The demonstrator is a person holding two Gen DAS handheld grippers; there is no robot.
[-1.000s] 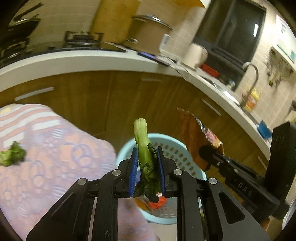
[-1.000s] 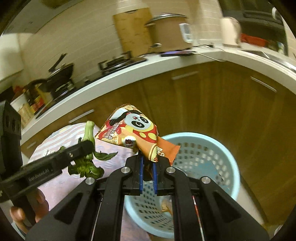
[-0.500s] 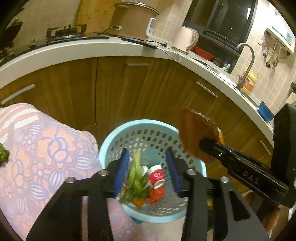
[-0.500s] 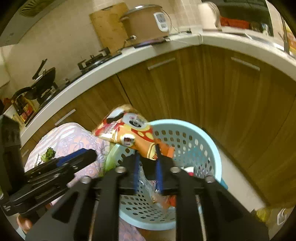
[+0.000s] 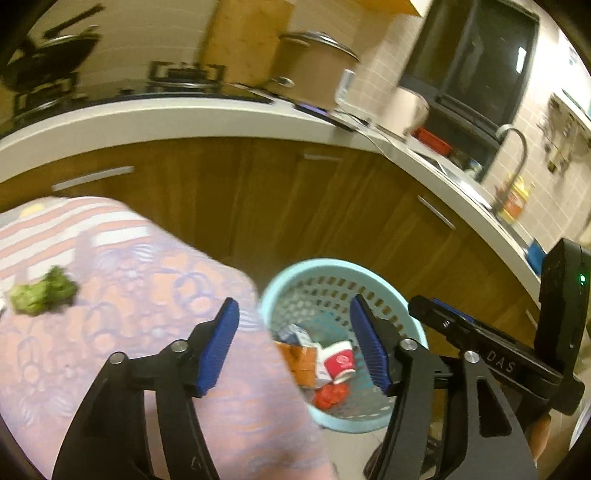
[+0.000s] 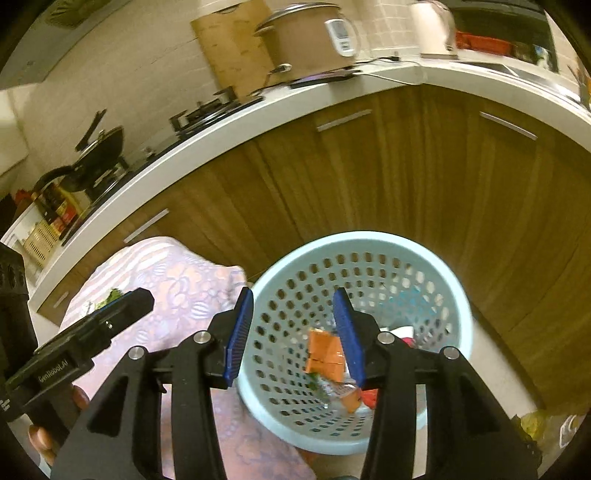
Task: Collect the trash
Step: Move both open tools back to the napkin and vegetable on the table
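Left gripper (image 5: pixel 293 332) is hanging with its jaws spread wide and nothing between them, straddling the near edge of the cloth (image 5: pixel 129 332) and the bin (image 5: pixel 402 306). Its blue pads (image 5: pixel 218 347) are showing bare.

Right gripper (image 6: pixel 291 332) is likewise standing wide apart and holding nothing, poised directly above the bin (image 6: pixel 454 295), looking down into it. In the left view the right gripper's body is reaching in from the right, beside the bin's far rim.

The bin is sitting on the floor, just beside the cloth-covered worktop and in front of the wooden cabinets (image 6: pixel 406 177). It is pale blue and perforated.

Trash is lying at the bottom of the bin: an orange wrapper (image 6: pixel 325 356), a red-and-white paper cup (image 5: pixel 340 362) on its side, a crumpled red scrap (image 5: pixel 330 393), and a small carton (image 5: pixel 295 334). A bit of green leaf (image 6: pixel 316 384) is showing beneath the wrapper in the right view; its details are too blurred to tell.

One green scrap (image 5: pixel 42 293) is lying on the cloth, well apart from the bin, toward the left. In the right view the same scrap (image 6: pixel 110 297) is peeking out just behind the left gripper's tip.

Behind, the counter (image 5: pixel 184 114) is carrying a rice cooker (image 6: pixel 306 37), a cutting board (image 6: pixel 229 48), a kettle (image 6: pixel 432 29), a stove (image 5: pixel 184 74) and a pan (image 6: pixel 99 151).
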